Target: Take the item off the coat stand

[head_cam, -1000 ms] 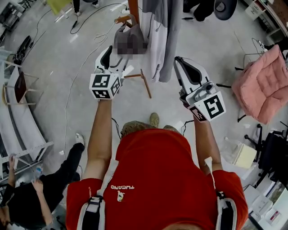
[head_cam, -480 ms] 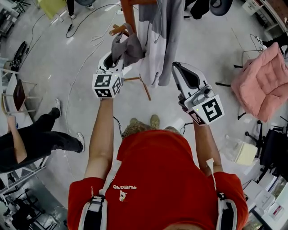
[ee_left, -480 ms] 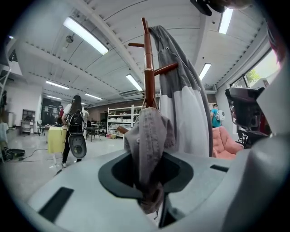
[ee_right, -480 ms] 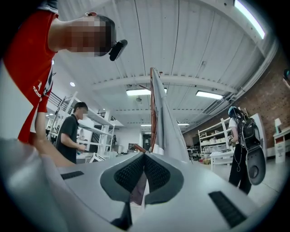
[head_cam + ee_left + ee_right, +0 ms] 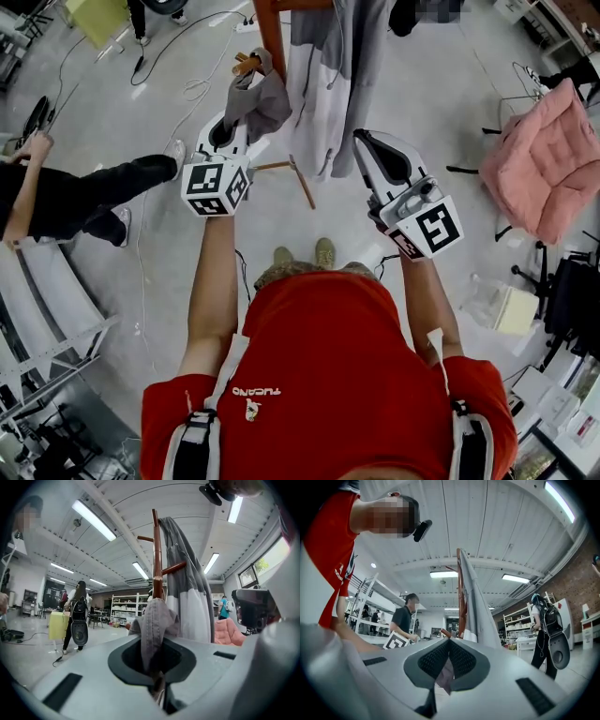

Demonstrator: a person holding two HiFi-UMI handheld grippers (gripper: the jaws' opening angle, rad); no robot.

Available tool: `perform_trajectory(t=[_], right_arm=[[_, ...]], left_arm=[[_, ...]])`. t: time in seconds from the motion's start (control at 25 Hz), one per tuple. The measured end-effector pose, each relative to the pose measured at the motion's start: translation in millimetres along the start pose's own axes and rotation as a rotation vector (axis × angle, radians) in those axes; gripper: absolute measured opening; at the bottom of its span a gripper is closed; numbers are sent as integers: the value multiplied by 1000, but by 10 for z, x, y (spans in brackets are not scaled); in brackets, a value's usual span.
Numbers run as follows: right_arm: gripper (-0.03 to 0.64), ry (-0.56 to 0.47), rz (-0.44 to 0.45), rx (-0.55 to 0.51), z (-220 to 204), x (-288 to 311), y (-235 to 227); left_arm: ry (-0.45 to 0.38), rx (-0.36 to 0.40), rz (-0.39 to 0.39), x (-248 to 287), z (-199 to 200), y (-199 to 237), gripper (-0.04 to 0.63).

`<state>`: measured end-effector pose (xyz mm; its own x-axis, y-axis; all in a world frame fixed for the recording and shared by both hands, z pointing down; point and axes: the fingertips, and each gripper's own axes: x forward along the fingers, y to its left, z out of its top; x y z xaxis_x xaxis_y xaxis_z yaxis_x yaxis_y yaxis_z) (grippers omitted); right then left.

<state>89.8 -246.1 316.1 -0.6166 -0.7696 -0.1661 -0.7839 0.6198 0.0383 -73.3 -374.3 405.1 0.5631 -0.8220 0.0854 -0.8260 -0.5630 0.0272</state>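
Note:
A brown wooden coat stand [image 5: 271, 33] rises at the top centre. A small grey cloth [image 5: 257, 94] hangs from one of its pegs. My left gripper [image 5: 234, 118] is shut on the lower part of this grey cloth [image 5: 154, 620], which runs down between the jaws of the left gripper [image 5: 153, 641]. A long grey-and-white coat [image 5: 328, 75] hangs on the stand just right of it. My right gripper [image 5: 367, 142] is shut and holds nothing, below and beside the coat's hem. In the right gripper view its tips [image 5: 449, 641] meet in front of the stand and the coat [image 5: 476, 613].
The stand's wooden feet [image 5: 300, 178] spread on the floor between my grippers. A pink padded chair [image 5: 544, 164] stands at the right. A person in black [image 5: 84, 192] crouches at the left, near metal shelving [image 5: 56, 309]. Cables [image 5: 202, 84] lie on the floor.
My left gripper has risen to the grey cloth and its jaws have gone from open to shut on it. The person in black has moved up the left side. The right gripper has barely moved.

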Motion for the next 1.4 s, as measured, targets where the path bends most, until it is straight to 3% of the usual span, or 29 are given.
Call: perform_trajectory(t=[0.24,0.56,0.92,1.12,1.4], right_arm=[[25,-12,16,3,25,67,140],[23,-47,51,6,122,159,309],[23,-83,83,39,188,184,473],[23,-84,94,40,180,175,576],[23,-71,93,20,196,164,571]], left_arm=[[-51,25,-12,-236,349,-37,23],[-62,46,-4,-687,513,-16,23],[-102,-41,-65,-1322,678,-207,23],[-85,-42,-96,-1488,676,-353,23],[-93,-40,-78,-1549,690,-272,23]])
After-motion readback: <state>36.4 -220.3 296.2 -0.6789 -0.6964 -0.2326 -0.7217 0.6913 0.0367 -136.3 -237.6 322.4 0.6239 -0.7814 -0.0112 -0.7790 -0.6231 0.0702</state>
